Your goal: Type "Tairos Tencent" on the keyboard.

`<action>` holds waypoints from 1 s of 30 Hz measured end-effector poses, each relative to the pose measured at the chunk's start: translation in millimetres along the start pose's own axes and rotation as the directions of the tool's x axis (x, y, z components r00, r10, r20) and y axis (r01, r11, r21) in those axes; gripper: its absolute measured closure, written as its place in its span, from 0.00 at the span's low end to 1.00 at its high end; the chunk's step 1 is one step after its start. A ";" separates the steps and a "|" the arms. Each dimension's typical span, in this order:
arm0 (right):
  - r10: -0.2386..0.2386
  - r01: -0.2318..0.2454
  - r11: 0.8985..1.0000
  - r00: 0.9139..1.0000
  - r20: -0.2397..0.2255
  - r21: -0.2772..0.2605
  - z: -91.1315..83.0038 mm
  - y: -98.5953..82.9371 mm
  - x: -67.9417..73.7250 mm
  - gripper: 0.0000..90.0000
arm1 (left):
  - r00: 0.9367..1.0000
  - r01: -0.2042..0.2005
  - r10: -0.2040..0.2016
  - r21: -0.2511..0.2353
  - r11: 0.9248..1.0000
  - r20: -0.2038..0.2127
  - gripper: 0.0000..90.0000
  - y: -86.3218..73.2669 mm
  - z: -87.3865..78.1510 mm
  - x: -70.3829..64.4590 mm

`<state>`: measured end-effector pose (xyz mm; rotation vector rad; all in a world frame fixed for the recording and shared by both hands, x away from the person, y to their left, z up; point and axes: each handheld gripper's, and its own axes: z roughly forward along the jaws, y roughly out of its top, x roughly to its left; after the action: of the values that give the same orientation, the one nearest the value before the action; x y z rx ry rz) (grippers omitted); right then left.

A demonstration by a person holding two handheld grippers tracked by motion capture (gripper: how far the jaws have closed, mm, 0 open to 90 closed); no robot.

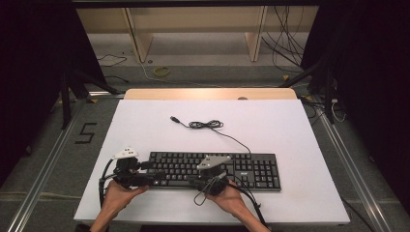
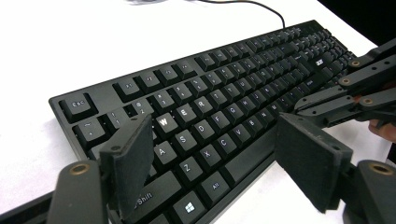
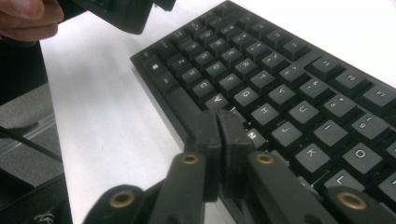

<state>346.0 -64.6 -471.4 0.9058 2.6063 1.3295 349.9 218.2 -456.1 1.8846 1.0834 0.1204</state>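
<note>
A black keyboard (image 1: pixel 212 170) lies across the near half of the white table (image 1: pixel 212 116), and its cable (image 1: pixel 208 124) with a USB plug is coiled loosely behind it. My left gripper (image 1: pixel 153 175) (image 2: pixel 215 140) is open, its wide-set jaws straddling the keyboard's (image 2: pixel 210 98) lower-left keys with nothing gripped. My right gripper (image 1: pixel 193 181) (image 3: pixel 219 126) is shut with nothing between its pads, its tip over the front edge of the keyboard (image 3: pixel 280 84) near the space bar and the B and N keys. The left gripper view shows the right gripper's tip (image 2: pixel 303 109) pointing toward it.
The person's hands (image 1: pixel 116 193) hold both grippers at the table's near edge. Bare white tabletop lies behind and to both sides of the keyboard. Beyond the table's far edge are a wooden shelf frame (image 1: pixel 193 29) and floor cables (image 1: pixel 290 43).
</note>
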 end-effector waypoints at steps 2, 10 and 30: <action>0.002 -0.002 1.000 1.000 0.001 0.008 1.6 -0.2 0.5 1.00 | 1.000 0.002 -0.002 -0.001 1.000 0.000 0.31 -0.7 -0.4 0.1; -0.005 0.005 1.000 1.000 0.008 0.022 5.8 -0.9 0.6 1.00 | 1.000 0.007 -0.007 -0.005 1.000 -0.001 0.31 -2.5 -2.1 0.3; -0.029 0.027 0.997 0.999 0.037 0.067 16.3 -5.3 1.7 1.00 | 1.000 0.011 -0.011 0.000 1.000 -0.004 0.31 -3.9 -2.0 1.3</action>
<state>347.4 -54.5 -485.3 0.8910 2.6394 1.2134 347.2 221.2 -458.4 1.8791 1.0958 0.1179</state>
